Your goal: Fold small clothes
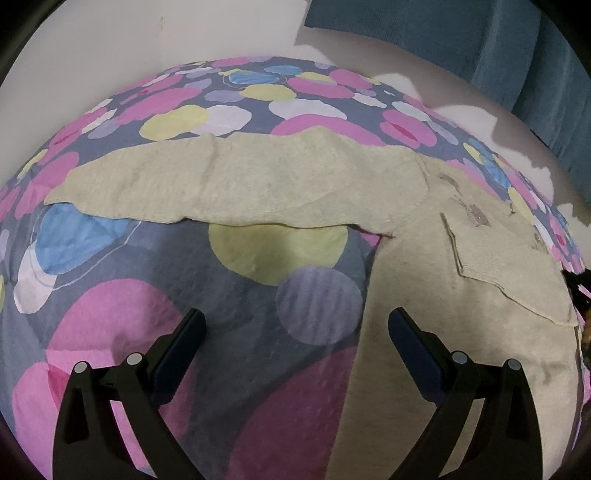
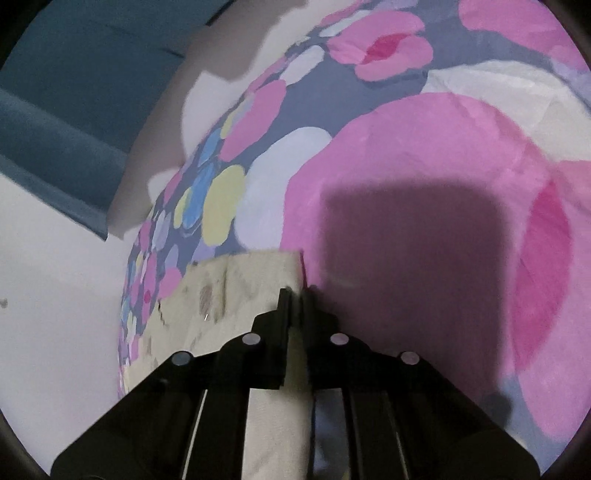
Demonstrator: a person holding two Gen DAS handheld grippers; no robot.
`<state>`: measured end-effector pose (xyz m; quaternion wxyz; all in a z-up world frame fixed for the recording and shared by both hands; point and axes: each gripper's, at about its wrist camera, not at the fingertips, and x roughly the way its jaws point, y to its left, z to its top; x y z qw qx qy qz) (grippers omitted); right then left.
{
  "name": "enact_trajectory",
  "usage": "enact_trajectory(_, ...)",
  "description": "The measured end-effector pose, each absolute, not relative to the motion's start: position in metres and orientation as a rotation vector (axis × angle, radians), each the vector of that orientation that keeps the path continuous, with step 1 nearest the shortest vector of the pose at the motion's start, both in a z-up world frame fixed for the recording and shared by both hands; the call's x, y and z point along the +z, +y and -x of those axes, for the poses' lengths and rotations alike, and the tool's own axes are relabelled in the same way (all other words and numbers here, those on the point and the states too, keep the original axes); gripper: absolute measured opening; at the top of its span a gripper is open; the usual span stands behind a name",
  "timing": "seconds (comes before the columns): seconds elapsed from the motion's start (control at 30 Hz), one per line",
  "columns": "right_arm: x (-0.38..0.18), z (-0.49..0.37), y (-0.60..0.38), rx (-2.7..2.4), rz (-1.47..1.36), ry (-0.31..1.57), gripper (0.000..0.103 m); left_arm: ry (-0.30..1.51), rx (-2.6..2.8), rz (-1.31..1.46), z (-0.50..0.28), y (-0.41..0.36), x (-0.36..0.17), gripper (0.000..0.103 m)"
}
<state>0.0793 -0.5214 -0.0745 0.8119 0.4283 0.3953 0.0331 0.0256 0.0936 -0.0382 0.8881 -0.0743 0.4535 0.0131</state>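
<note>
A small beige knit top (image 1: 424,280) lies on a bedsheet with pink, yellow and blue circles (image 1: 184,280). One long sleeve (image 1: 240,181) stretches out flat to the left. A folded-over beige flap (image 1: 506,258) rests on the body at the right. My left gripper (image 1: 295,325) is open and empty, hovering over the garment's left edge, one finger above the sheet and one above the cloth. In the right wrist view my right gripper (image 2: 293,295) is shut on a fold of the beige top (image 2: 236,291), held just above the sheet (image 2: 424,155).
A blue upholstered sofa or headboard (image 1: 480,40) stands beyond the bed's far edge, with a white wall (image 1: 147,33) to its left. In the right wrist view the same blue piece (image 2: 74,110) and pale floor (image 2: 55,295) lie to the left.
</note>
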Motion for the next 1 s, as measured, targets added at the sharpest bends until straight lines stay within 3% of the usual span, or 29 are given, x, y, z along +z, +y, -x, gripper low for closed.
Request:
enact_trajectory(0.1, -0.067, -0.050, -0.510, 0.102, -0.886, 0.841, 0.021, 0.941, 0.024, 0.153, -0.026, 0.094, -0.039, 0.099)
enact_trajectory(0.2, -0.072, -0.030, -0.497, 0.113, -0.847, 0.891, 0.019, 0.939, 0.020, 0.158, -0.025, 0.095, -0.039, 0.099)
enact_trajectory(0.27, -0.077, -0.022, -0.489, 0.095, -0.783, 0.917, 0.010, 0.940, 0.022, 0.152, -0.025, 0.094, -0.039, 0.099)
enact_trajectory(0.33, -0.075, -0.016, -0.489, 0.100, -0.790, 0.898, 0.012, 0.939, 0.013, 0.158, -0.024, 0.095, -0.037, 0.099)
enact_trajectory(0.4, -0.067, -0.003, -0.489, 0.122, -0.831, 0.864, 0.019, 0.936, 0.005, 0.174, -0.022, 0.096, -0.035, 0.099)
enact_trajectory(0.53, -0.049, 0.034, -0.481, 0.156, -0.801, 0.816, 0.051, 0.916, -0.008, 0.188, -0.014, 0.104, -0.027, 0.099)
enact_trajectory(0.77, -0.033, 0.110, -0.480, 0.073, -0.686, 0.792, 0.066, 0.928, 0.016, 0.242, -0.008, 0.142, -0.025, 0.099)
enact_trajectory(1.0, -0.058, 0.145, -0.487, -0.003, -0.670, 0.841, 0.069, 0.937, 0.068, 0.369, -0.017, 0.211, -0.026, 0.099)
